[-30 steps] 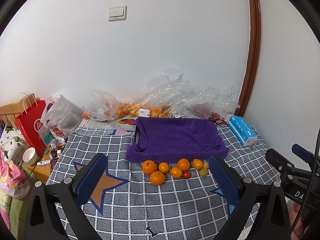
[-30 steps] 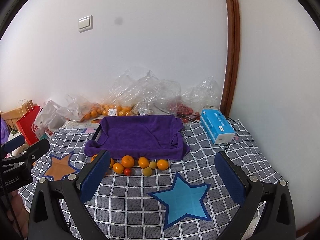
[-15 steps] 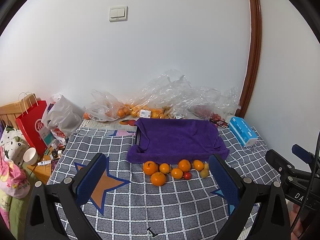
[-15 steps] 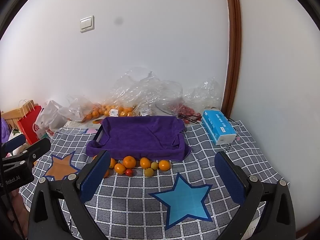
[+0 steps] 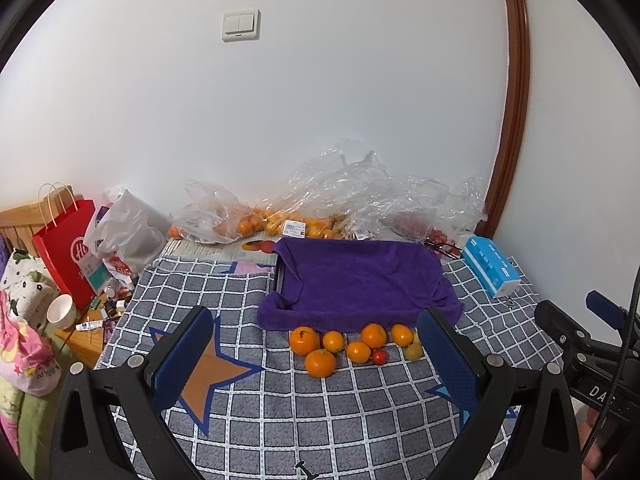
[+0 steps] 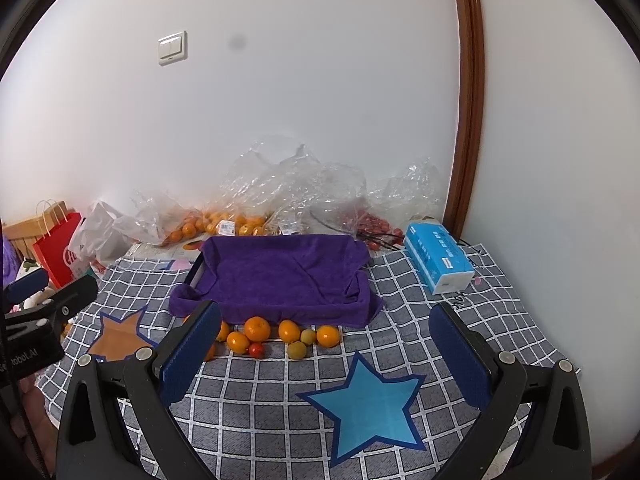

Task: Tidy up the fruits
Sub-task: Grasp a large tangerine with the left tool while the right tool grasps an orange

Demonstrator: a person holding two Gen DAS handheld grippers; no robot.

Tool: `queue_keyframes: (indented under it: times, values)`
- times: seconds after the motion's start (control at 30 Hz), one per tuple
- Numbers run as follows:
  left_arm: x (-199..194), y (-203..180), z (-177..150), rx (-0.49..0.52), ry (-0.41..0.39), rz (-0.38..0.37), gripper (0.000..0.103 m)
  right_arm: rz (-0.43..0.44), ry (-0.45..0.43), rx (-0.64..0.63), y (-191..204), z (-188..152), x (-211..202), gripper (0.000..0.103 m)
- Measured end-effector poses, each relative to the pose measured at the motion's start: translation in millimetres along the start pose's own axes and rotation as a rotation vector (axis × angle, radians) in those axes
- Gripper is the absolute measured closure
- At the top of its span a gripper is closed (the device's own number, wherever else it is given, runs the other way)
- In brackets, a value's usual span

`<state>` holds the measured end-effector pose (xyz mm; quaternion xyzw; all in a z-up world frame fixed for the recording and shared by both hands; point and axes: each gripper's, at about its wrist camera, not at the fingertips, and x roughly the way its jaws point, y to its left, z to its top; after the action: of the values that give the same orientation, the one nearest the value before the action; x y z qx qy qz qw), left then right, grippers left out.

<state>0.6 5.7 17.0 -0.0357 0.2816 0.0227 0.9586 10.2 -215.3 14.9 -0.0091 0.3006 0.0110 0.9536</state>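
At 12 o'clock on the checked cloth (image 5: pixel 360 420) sits the purple-towelled tray (image 5: pixel 360 280), oranges (image 5: pixel 320 362) just before it (1 tomato (image 5: pixel 379 356) among them). Left gripper (image 5: pixel 316 364) and right gripper (image 6: pixel 324 360) hover spread wide, holding nothing.

Bare checked cloth (image 6: pixel 256 392) is lying open before the fruit row (image 6: pixel 280 336); purple-draped tray (image 6: pixel 280 276) and tissue pack (image 6: pixel 438 262) are blocking behind.
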Motion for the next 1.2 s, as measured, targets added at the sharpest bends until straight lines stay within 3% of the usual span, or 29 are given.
queue_keyframes:
  times: [0.27,0.7,1.1,1.2]
  values:
    - [36,8,-3,-0.022,0.054,0.007,0.001,0.004,0.059,0.010,-5,-5,41,0.002]
    - [133,22,-30,-0.033,0.262,0.005,0.003,0.021,0.263,0.013,-13,-36,139,0.009]
    - [189,33,-44,-0.049,0.378,0.011,0.007,0.028,0.385,0.039,-18,-57,199,0.024]
    - [197,39,-47,-0.049,0.391,0.014,0.007,0.036,0.406,0.028,-16,-61,208,0.033]
